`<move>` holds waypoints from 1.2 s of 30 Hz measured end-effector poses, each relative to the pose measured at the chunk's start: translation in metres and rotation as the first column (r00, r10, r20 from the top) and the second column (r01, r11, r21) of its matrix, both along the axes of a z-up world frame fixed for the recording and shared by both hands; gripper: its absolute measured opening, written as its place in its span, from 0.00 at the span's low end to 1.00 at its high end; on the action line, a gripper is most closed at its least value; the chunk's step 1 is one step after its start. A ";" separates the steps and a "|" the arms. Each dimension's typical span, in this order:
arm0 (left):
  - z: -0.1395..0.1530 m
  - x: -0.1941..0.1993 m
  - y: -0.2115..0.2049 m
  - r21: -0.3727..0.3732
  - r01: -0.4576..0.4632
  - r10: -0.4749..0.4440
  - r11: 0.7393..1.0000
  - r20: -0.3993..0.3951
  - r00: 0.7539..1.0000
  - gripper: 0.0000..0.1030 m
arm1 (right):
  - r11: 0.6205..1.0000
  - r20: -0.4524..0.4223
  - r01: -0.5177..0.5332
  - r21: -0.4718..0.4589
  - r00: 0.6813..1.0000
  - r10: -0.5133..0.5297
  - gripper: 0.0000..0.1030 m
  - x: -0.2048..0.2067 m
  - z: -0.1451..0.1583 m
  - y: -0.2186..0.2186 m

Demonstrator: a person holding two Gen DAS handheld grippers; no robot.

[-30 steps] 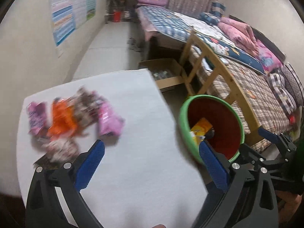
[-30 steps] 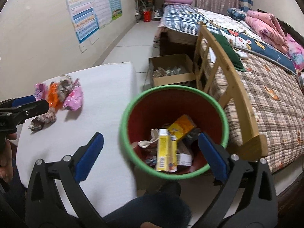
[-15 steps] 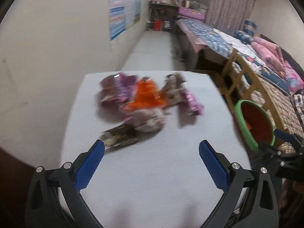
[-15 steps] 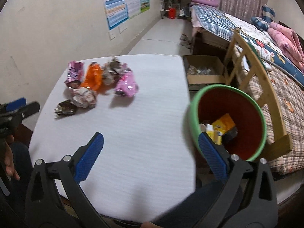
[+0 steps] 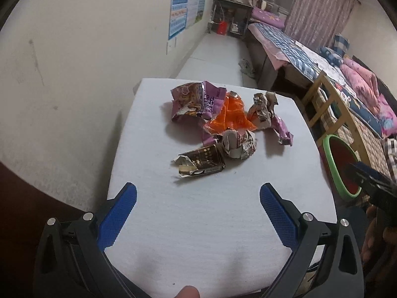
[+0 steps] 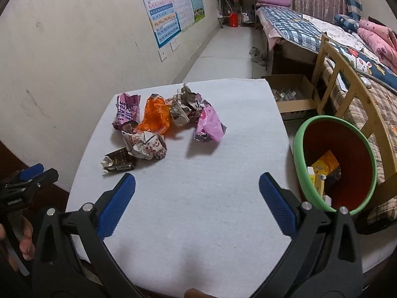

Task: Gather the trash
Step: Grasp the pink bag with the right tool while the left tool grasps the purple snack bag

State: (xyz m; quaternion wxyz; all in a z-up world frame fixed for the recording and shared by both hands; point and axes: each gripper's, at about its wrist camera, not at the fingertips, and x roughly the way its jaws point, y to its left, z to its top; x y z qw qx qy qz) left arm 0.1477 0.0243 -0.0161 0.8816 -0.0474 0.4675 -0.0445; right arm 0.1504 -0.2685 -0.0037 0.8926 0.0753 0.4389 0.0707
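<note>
Over the white desk, left gripper and right gripper hover, fingers spread wide, empty (touching nothing); crumpled wrappers lie ahead, bin beside the desk.

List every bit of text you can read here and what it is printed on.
Purple wrapper: large white characters, too distorted to read.
Wall posters: rows of small print, too small to read.
Dark flattened packet: gold print and a barcode, unreadable.
Left gripper body: a small white word, too blurred.
Nothing can be quoted reliably.
</note>
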 end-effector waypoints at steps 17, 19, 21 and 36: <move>-0.027 0.116 0.002 -0.090 -0.019 0.019 0.996 0.001 1.000 0.92 | 0.999 -0.080 -0.005 -0.035 0.997 0.002 0.95 0.096 -0.039 0.003; -0.033 0.133 -0.001 -0.096 -0.014 0.013 0.995 -0.006 1.000 0.92 | 0.999 -0.096 -0.003 -0.039 0.995 -0.001 0.95 0.114 -0.050 0.003; -0.040 0.152 -0.004 -0.092 -0.008 0.007 0.996 -0.015 1.000 0.91 | 0.999 -0.110 -0.002 -0.038 0.994 -0.002 0.95 0.127 -0.060 0.003; -0.089 0.216 -0.009 -0.076 0.002 -0.011 0.997 -0.111 0.994 0.68 | 0.996 -0.181 -0.071 -0.049 0.982 0.061 0.81 0.179 -0.110 0.009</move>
